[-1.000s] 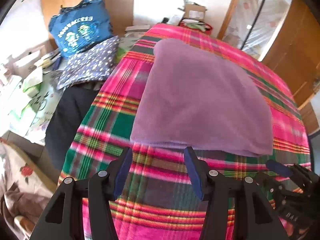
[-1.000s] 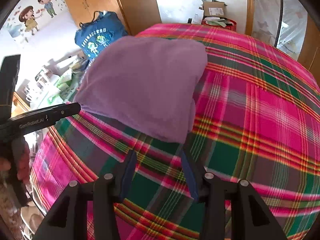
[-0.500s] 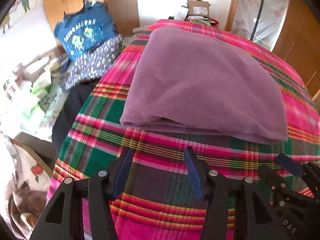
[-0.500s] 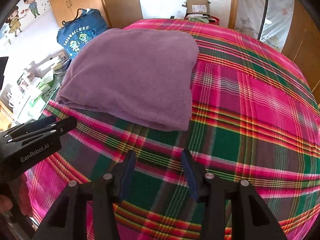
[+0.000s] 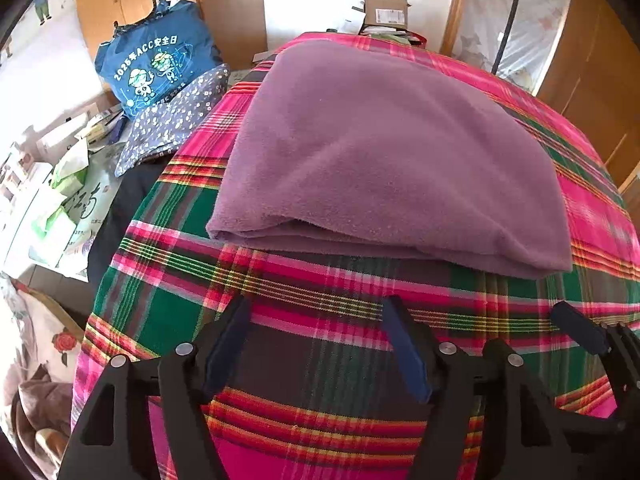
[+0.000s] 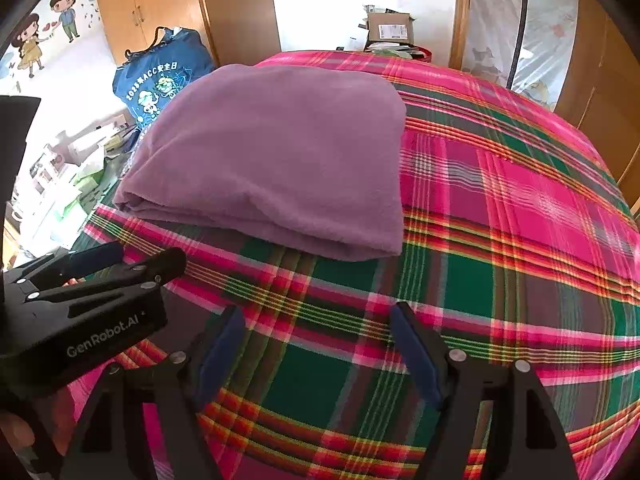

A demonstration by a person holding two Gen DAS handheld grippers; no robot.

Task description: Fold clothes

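A purple fleece garment (image 5: 384, 160) lies folded in layers on the plaid bed cover (image 5: 320, 340); it also shows in the right wrist view (image 6: 272, 160). My left gripper (image 5: 316, 312) is open and empty, just short of the garment's near folded edge. My right gripper (image 6: 316, 316) is open and empty, in front of the garment's near right corner. The right gripper's fingertip (image 5: 576, 328) shows at the lower right of the left wrist view. The left gripper's body (image 6: 88, 308) shows at the left of the right wrist view.
A blue printed bag (image 5: 156, 64) and a dotted navy cloth (image 5: 176, 120) lie left of the bed, with boxes and papers (image 5: 52, 184) on the floor. A cardboard box (image 6: 390, 30) stands beyond the bed's far end. Wooden wardrobes line the right (image 6: 608, 92).
Both grippers have drawn back toward the near edge of the bed and stayed open. The garment has not moved.
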